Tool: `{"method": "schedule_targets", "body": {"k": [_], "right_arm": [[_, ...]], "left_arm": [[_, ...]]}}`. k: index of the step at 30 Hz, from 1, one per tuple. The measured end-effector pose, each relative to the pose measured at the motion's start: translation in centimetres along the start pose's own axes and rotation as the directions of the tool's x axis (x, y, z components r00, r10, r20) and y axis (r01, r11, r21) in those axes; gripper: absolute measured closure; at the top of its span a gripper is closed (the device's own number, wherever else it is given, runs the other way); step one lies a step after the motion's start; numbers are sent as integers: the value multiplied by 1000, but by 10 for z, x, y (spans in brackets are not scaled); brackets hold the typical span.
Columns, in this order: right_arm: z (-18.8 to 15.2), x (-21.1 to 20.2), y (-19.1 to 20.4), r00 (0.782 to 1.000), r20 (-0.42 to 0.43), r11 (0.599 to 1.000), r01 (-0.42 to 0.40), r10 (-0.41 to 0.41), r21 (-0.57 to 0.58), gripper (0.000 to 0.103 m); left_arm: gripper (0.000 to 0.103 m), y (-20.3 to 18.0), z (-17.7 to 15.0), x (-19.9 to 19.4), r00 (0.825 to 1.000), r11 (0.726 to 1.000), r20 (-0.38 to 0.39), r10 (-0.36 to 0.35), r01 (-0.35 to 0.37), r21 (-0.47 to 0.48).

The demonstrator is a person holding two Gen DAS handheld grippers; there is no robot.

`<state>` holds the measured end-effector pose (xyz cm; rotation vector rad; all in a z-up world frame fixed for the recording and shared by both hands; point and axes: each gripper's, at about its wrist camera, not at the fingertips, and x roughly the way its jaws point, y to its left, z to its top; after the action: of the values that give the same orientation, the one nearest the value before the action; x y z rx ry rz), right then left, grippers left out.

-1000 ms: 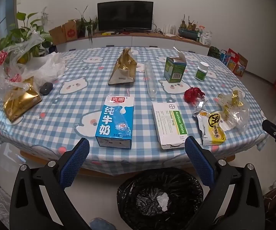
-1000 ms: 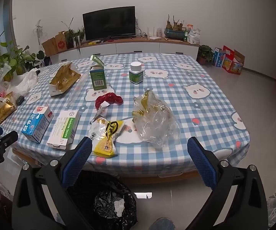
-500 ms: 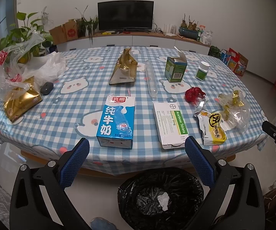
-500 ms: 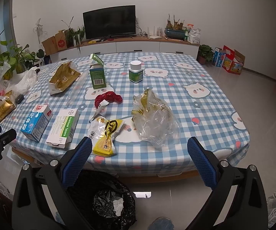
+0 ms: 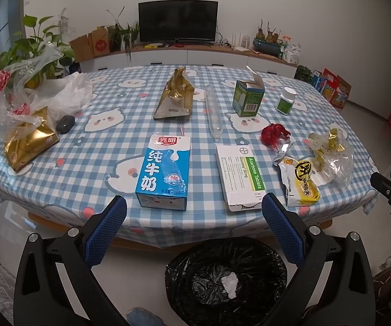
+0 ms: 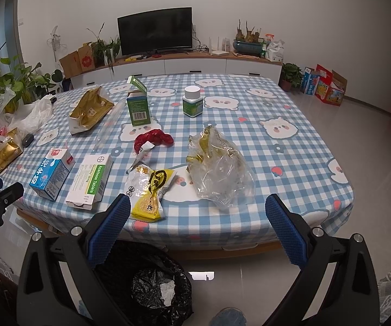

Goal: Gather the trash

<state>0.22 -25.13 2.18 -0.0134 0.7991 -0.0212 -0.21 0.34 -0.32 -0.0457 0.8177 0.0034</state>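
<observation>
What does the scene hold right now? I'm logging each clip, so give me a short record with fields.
setting: table with blue checked cloth, TV behind
near-edge trash: milk carton, tablet box, yellow snack wrapper, clear plastic bag
farther trash: red wrapper, open green box, gold bag
bin: black trash bag on the floor below the table edge, white scrap inside
left gripper: open, empty, short of the table
right gripper: open, empty
progress: nothing grasped

Blue milk carton [image 5: 163, 169] reads "光明" and "纯牛奶"; the white medicine box [image 5: 240, 174] beside it reads "Acarbose Tablets", "Glucobay 50 mg".
</observation>
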Motion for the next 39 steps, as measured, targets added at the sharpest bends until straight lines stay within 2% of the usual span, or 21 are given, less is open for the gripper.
{"method": "schedule_targets", "body": {"k": [39], "right_arm": [[0, -1, 0, 1000, 0, 1000, -1, 1, 3, 8]], "left_arm": [[6, -6, 4, -2, 1000, 1000, -8, -9, 9, 6]]}}
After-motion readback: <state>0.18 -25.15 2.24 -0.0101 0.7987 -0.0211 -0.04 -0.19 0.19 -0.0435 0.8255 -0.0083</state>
